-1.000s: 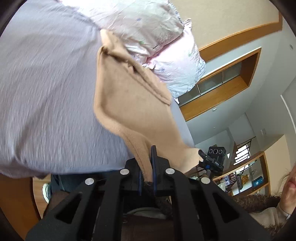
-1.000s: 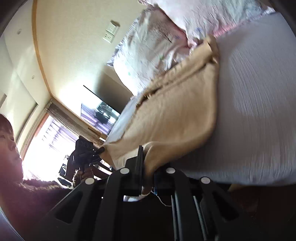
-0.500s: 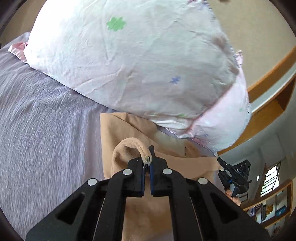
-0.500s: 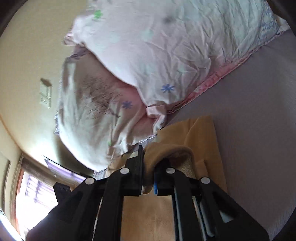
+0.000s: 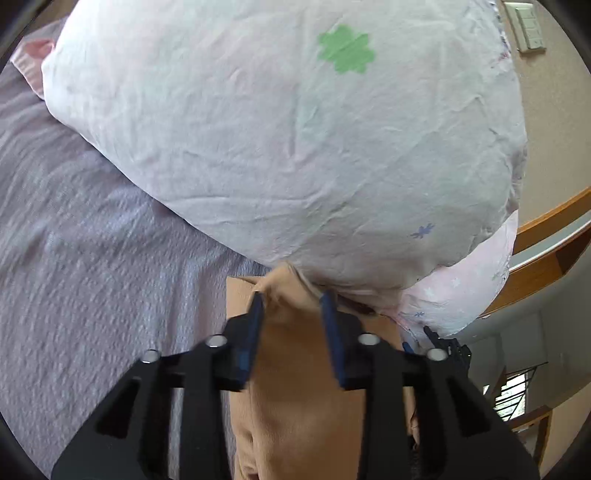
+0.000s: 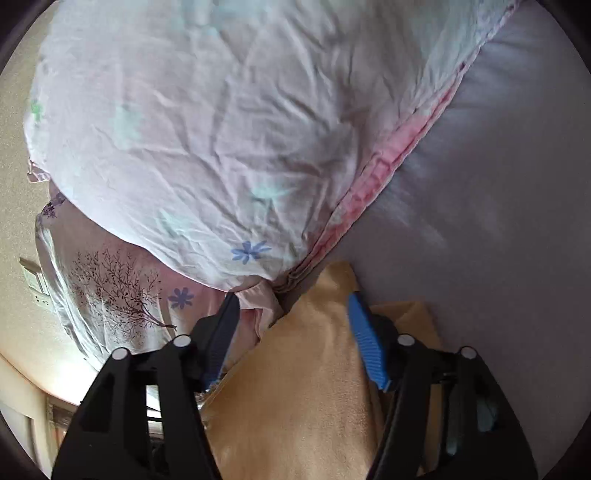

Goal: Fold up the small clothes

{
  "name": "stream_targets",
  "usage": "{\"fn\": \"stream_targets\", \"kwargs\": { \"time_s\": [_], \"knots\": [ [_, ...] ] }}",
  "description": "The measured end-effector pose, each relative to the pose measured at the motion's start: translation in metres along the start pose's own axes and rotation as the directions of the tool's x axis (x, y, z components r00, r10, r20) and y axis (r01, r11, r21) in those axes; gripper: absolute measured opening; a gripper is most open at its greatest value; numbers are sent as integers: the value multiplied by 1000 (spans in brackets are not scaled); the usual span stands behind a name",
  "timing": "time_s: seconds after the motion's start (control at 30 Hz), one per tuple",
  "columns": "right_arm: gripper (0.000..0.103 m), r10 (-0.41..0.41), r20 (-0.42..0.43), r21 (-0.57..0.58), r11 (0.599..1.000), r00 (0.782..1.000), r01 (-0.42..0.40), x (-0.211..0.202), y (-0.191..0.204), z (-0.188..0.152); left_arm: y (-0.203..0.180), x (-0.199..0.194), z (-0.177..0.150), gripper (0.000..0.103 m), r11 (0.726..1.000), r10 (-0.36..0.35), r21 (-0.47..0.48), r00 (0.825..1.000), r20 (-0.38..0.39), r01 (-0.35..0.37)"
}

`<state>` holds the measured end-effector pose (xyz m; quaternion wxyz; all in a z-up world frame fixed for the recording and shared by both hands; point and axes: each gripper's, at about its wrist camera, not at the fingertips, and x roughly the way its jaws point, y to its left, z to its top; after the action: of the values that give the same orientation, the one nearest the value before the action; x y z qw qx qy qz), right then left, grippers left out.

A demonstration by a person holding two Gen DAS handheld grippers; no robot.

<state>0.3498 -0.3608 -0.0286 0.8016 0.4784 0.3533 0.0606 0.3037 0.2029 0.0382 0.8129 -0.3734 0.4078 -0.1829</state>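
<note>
A tan garment (image 5: 295,387) lies folded on the lavender bed sheet (image 5: 92,277), its far edge against the pillows. My left gripper (image 5: 293,301) is open, its fingers on either side of the cloth's far corner, holding nothing. In the right wrist view the same tan garment (image 6: 306,387) lies under my right gripper (image 6: 291,299), which is open wide above the cloth's other far corner. The near part of the garment is hidden behind both grippers.
A large white pillow with flower prints (image 5: 295,129) lies just beyond the garment; it also fills the right wrist view (image 6: 221,129). A second pink pillow (image 6: 110,288) sits beside it. Beige wall with a switch plate (image 5: 530,24) behind.
Both grippers carried the garment's edge forward over itself to the pillows, laid it down and opened, letting the cloth go.
</note>
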Motion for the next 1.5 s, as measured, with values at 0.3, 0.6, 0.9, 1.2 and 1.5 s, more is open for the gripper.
{"fn": "stream_targets", "kwargs": {
  "time_s": [0.3,0.6,0.9,1.2,1.5],
  "knots": [
    [85,136,-28,-271,953,990,-139,-92,14,-61,-6,-22,-69,79,995,14,98,992,-126,-1],
    [88,192,-56,-272,941,980,-200,-111,23,-71,13,3,-89,31,998,2,-68,987,-162,-13],
    [88,241,-22,-256,937,970,-239,-143,14,-73,-87,-26,-77,17,995,-88,36,989,-119,93],
    [88,170,44,-213,964,984,-157,-163,-10,-75,-247,133,-177,20,932,-97,270,886,-454,240],
    [76,42,-41,-355,933,998,-54,-183,-5,-85,-210,66,-162,71,916,-228,230,898,-375,328]
  ]
}}
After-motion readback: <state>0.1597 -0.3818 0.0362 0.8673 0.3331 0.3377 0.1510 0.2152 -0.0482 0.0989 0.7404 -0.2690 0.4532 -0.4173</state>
